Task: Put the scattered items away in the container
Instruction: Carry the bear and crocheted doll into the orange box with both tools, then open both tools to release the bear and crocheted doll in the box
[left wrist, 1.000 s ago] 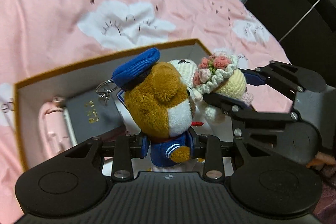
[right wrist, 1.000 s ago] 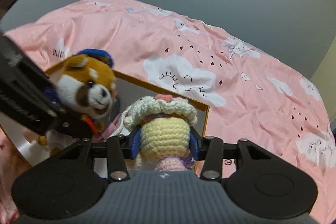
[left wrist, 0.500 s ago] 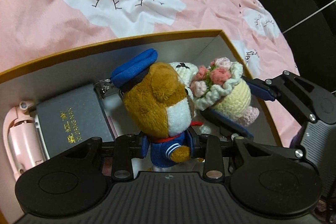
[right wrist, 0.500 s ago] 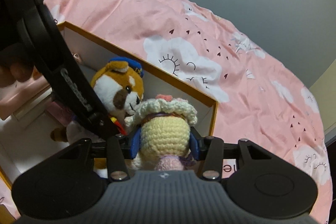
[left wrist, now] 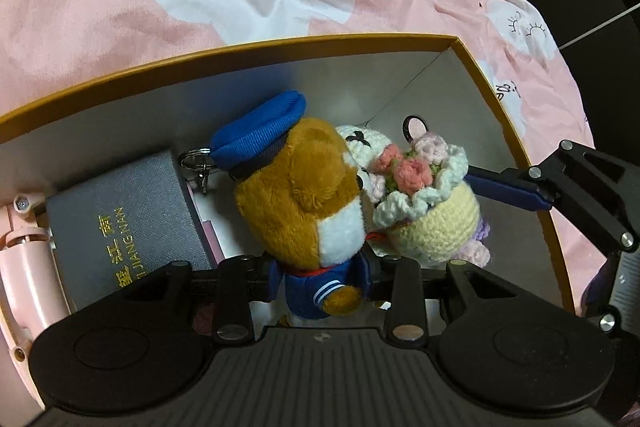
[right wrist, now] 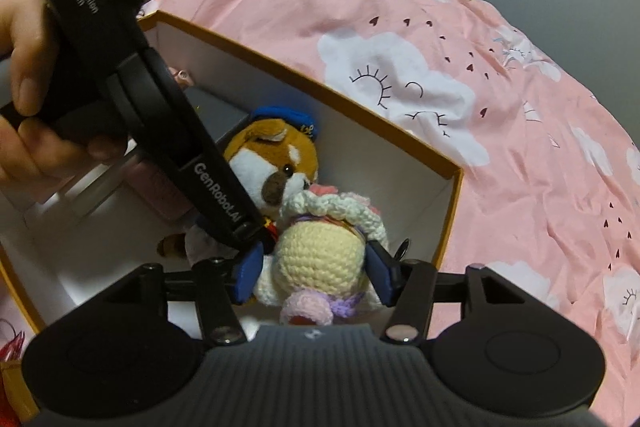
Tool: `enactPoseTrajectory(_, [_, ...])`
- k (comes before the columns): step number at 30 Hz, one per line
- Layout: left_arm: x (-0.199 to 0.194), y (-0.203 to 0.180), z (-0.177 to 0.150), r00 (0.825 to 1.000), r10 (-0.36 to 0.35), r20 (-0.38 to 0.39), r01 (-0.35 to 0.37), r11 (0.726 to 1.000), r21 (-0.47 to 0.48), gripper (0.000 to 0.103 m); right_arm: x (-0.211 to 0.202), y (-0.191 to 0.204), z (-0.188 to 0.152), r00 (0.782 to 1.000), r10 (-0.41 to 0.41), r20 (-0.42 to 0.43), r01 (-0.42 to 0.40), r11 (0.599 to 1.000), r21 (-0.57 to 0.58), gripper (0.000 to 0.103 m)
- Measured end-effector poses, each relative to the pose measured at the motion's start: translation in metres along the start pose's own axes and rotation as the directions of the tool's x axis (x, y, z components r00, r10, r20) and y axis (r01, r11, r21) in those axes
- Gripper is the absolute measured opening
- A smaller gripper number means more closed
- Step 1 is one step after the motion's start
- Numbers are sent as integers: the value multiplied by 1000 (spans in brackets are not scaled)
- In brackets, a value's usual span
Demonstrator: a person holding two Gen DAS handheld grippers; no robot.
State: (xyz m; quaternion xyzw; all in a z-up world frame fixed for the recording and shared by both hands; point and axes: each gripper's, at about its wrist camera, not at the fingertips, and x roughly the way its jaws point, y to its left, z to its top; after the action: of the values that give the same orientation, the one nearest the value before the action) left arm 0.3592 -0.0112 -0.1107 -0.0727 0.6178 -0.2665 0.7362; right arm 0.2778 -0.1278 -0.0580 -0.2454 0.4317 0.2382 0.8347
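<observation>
Now both toys down inside box (left wrist: 516, 131). Left hand-held gripper (left wrist: 326, 273) clamps sailor plush (left wrist: 304, 195); right hand-held gripper (right wrist: 314, 273) jaws just widening, pads slack beside crochet doll (right wrist: 320, 255). Risk: crowded toys snag, doll topples on withdrawal.

Pink bedsheet (left wrist: 120, 7) with white clouds; box (left wrist: 280, 45) orange-rimmed, white inside. Bear (left wrist: 304, 187) brown and white — blue cap. Doll (left wrist: 436, 223) cream, pink flowers.

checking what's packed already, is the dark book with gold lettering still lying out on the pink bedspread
No, the dark book lies inside the orange-rimmed box, beside the plush dog in the sailor cap.
</observation>
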Motion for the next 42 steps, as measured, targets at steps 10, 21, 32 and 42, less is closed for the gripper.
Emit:
enactPoseTrajectory(10, [-23,-7,-14,996,54,68,-57,998,40,55,-13,-21,2,995,97,-18,-96,994,57,52])
enactPoseTrajectory(21, [-67,-22,-32,937,102,334,-142,985,96,49,-27,-38,3,990,139,33,-141,985,99,44])
enactPoseTrajectory(32, [-45,-1,-15,938,146,315,-141,989,-39,40,-3,-26,12,991,136,-7,-136,991,14,36])
enactPoseTrajectory(42, [-31,4,-1,947,195,254,-176,980,-96,38,1,-32,14,982,181,-48,-176,979,107,24])
